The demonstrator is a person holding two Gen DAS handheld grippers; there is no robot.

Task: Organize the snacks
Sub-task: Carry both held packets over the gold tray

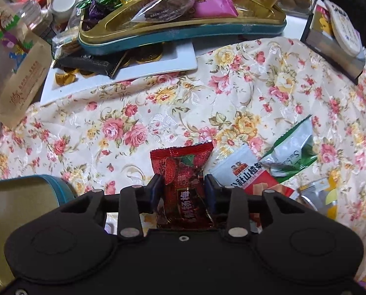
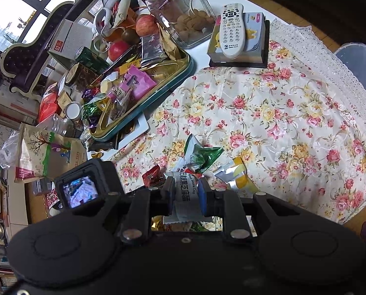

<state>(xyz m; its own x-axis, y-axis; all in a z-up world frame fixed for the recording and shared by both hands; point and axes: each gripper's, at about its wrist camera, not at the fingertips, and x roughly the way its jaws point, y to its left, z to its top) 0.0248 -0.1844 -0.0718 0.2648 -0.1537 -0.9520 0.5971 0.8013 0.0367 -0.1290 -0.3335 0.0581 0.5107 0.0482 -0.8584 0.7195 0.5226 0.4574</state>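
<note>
Red foil plum-candy packet (image 1: 183, 186) pinched between the left gripper (image 1: 183, 184) fingers (image 1: 155, 186), held upright above the floral cloth (image 1: 158, 113) on the worktop. White sesame-crisp sachet (image 2: 184, 196) clamped between the right gripper (image 2: 185, 191) fingers (image 2: 202, 196). Beyond, loose green-and-white packet (image 2: 202, 157) on the cloth, then teal-and-gold tin (image 1: 183, 32) heaped with snacks.

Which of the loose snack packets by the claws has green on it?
The green-and-white packet, lying free on the floral tablecloth. The red packet sits in the left claw, the white packet in the right claw.
</note>
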